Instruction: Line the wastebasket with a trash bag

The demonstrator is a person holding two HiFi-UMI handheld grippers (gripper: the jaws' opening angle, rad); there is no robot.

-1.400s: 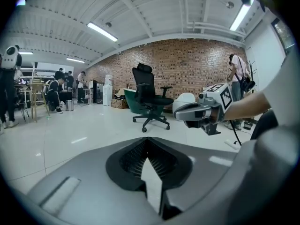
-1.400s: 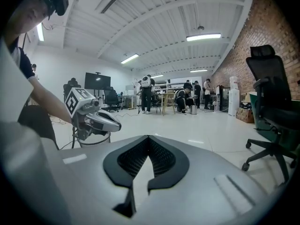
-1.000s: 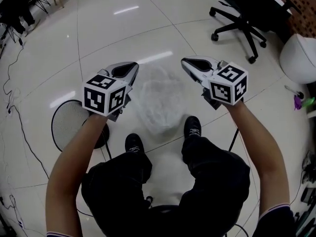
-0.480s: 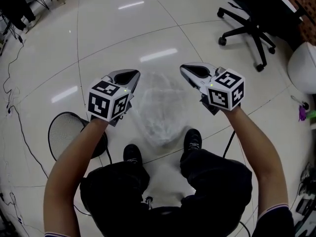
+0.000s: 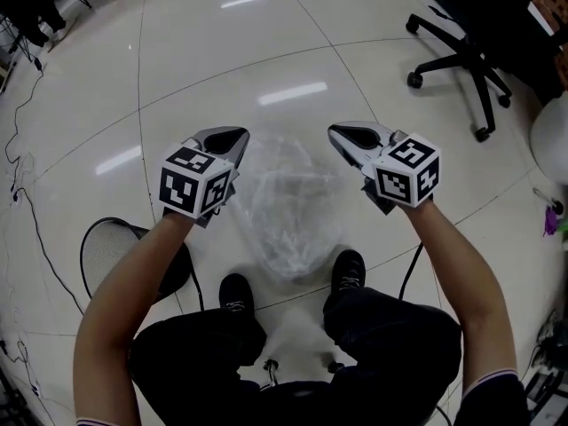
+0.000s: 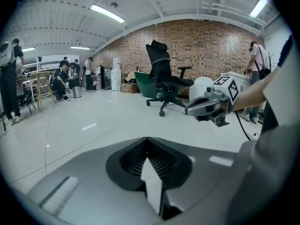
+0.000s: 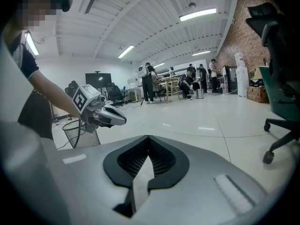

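Lowered since a second ago, the trash bag [image 5: 288,207] hangs clear and crumpled above the floor [image 5: 177,60] by the person's shoes [image 5: 236,293]; it looks light, limp and slippery, best held at its mouth edge. Its film is pinched in the closed jaws of the left gripper [image 5: 231,138] and the right gripper [image 5: 343,135]; the wastebasket [image 5: 99,248] stands apart, leftward.

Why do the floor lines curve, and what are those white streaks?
Head view: the wide lens bows the tile lines of the floor; the white streaks are ceiling lamps mirrored in glossy tiles, and the clear bag barely shows. Left gripper view and right gripper view: fisheye circles with black corners, lit by lamp strips.
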